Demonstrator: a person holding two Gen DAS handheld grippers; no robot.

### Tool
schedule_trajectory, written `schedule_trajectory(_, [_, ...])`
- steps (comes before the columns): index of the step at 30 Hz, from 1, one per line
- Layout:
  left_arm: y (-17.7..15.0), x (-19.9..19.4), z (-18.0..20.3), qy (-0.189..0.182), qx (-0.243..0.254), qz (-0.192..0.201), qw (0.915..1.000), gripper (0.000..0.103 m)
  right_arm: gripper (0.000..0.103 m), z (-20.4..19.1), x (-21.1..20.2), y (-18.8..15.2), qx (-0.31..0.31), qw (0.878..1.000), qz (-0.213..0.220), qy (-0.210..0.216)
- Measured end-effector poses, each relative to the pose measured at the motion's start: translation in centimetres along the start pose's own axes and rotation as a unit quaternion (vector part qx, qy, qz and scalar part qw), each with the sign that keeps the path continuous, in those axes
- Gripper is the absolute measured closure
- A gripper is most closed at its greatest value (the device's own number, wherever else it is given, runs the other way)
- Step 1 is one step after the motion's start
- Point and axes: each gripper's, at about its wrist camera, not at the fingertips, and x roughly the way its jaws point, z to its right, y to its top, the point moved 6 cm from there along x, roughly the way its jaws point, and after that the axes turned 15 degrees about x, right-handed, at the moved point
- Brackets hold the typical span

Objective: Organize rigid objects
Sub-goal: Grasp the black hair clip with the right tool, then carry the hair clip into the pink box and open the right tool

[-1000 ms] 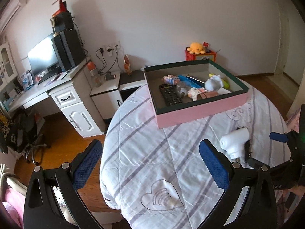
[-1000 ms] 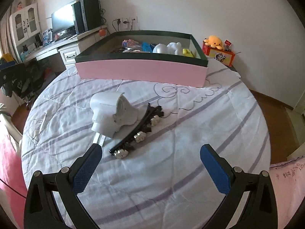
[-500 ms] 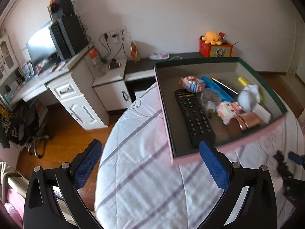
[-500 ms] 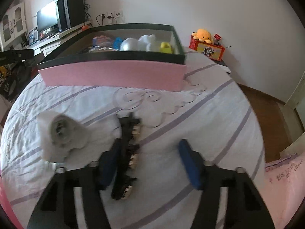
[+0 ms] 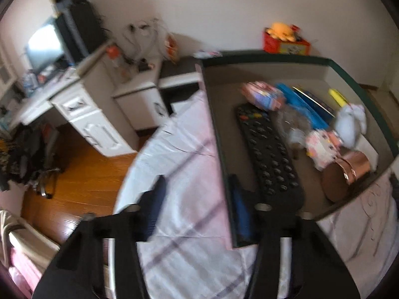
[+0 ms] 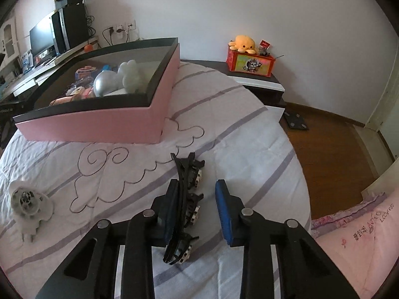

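Note:
A pink box with a dark rim (image 6: 99, 122) sits on the round quilted table and holds a black remote (image 5: 269, 154), a copper cylinder (image 5: 345, 174), small toys and a silver ball (image 6: 106, 83). My left gripper (image 5: 197, 206) is partly open and straddles the box's left wall (image 5: 219, 149), one finger outside, one inside. My right gripper (image 6: 198, 206) is partly open around a black hair clip with pearls (image 6: 185, 199) lying on the quilt; the left pad touches it. A white handheld fan (image 6: 28, 204) lies at the left.
A desk with monitor and speakers (image 5: 62, 49) stands left of the table. A red box with an orange plush (image 6: 249, 57) sits on a low cabinet behind. Wooden floor (image 6: 329, 144) lies beyond the table's right edge; a pink pillow (image 6: 361, 244) is at lower right.
The left gripper moved forward to the box and narrowed over its left wall. The right gripper came down over the hair clip and narrowed around it.

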Motion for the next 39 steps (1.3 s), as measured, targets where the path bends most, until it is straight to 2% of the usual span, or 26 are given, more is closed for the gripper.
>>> schedule_trajectory(2, [0.1, -0.2, 0.6, 0.0, 0.013, 0.005, 0.9999, 0.079, 0.084, 0.0, 0.0, 0.0, -0.003, 1.0, 0.0, 0.001])
schedule_trajectory(3, [0.2, -0.2, 0.9, -0.002, 0.017, 0.007, 0.9998, 0.086, 0.084, 0.1, 0.0, 0.0, -0.004, 1.0, 0.0, 0.002])
schedule_trajectory(6, [0.3, -0.3, 1.5, -0.006, 0.02, 0.008, 0.9997, 0.094, 0.084, 0.1, 0.1, 0.3, -0.01, 1.0, -0.001, 0.005])
schedule_trajectory(16, [0.4, 0.3, 0.9, -0.008, 0.023, 0.009, 0.9997, 0.094, 0.084, 0.4, 0.4, 1.5, -0.01, 1.0, 0.002, 0.022])
schedule_trajectory(27, [0.4, 0.5, 1.2, -0.015, 0.017, 0.013, 0.9997, 0.093, 0.084, -0.8, -0.9, 5.0, -0.026, 0.999, 0.035, 0.016])
schedule_trajectory(35, [0.4, 0.5, 1.3, -0.02, 0.015, 0.013, 0.9996, 0.093, 0.084, -5.8, -2.7, 10.1, -0.066, 0.994, 0.075, 0.039])
schedule_trajectory(39, [0.4, 0.5, 1.3, -0.022, 0.015, 0.013, 0.9996, 0.093, 0.084, -9.4, -1.2, 11.0, -0.085, 0.992, 0.05, 0.076])
